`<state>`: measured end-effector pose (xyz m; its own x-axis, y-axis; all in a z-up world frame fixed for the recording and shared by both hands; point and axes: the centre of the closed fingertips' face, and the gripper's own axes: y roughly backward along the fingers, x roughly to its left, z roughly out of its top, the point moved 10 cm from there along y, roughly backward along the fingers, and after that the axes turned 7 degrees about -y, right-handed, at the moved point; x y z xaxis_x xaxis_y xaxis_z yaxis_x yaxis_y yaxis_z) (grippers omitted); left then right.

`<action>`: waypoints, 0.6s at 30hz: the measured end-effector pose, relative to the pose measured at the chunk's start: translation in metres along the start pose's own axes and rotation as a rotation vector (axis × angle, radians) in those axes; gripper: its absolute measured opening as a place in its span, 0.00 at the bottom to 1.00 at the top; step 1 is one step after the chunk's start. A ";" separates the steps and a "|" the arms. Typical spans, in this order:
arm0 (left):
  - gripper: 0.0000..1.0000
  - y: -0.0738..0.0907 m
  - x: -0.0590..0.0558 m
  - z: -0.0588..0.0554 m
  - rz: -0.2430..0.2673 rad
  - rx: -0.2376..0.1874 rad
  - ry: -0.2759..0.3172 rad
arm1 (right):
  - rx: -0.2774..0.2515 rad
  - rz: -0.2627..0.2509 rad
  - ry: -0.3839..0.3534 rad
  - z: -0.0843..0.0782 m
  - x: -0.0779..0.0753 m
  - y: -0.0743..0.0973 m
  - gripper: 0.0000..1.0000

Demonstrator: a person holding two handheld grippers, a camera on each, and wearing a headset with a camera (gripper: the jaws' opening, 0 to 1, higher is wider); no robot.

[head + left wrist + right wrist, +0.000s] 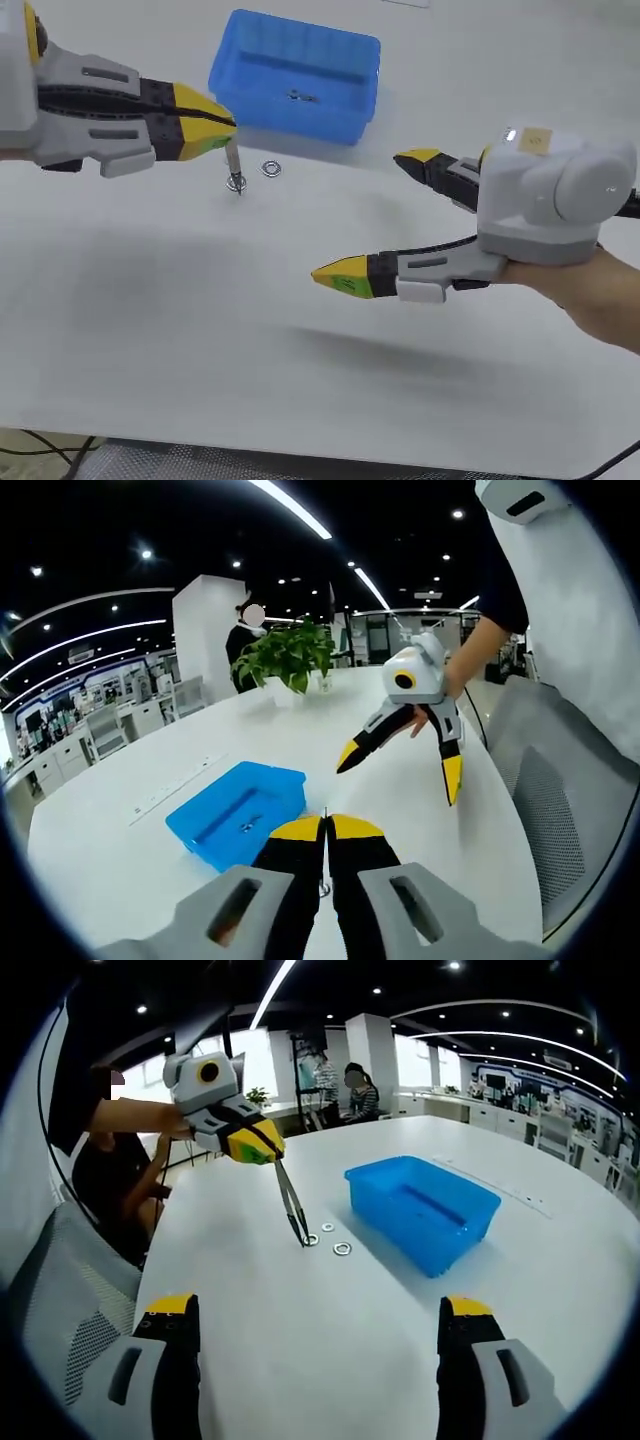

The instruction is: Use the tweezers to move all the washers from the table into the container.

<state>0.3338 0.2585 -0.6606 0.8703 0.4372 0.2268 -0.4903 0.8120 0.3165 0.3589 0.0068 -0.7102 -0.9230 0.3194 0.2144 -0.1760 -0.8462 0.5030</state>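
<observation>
Washers (271, 168) lie on the white bench (200, 330), just on the near side of the blue container (295, 75), which holds at least one small metal piece (300, 96). The left claw (222, 128) is clamped shut on the tweezers (233, 162), which point steeply down. Their tips rest at the leftmost washer (311, 1240), but whether they actually pinch it cannot be told. In the right gripper view two more rings lie just beside that one. The right claw (375, 215) gapes wide and empty, hovering over the bench well to the right and nearer.

The step in hand looks like the pick of that leftmost washer. A thin flat ring is likely to skid. So the person would do best to straddle its rim with the tips, one inside the hole, then squeeze evenly and lift straight up. The carry to the container is short. Letting go low inside its wall should keep the washer from bouncing out.
</observation>
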 end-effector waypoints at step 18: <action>0.04 0.000 0.007 0.006 -0.075 0.073 0.011 | 0.028 0.204 0.115 0.053 0.006 -0.052 0.55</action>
<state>0.3391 0.2594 -0.6533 0.9051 0.3804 0.1899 -0.4251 0.8126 0.3988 0.3810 0.0755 -0.6910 -0.9717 0.0907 0.2180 0.0266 -0.8754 0.4826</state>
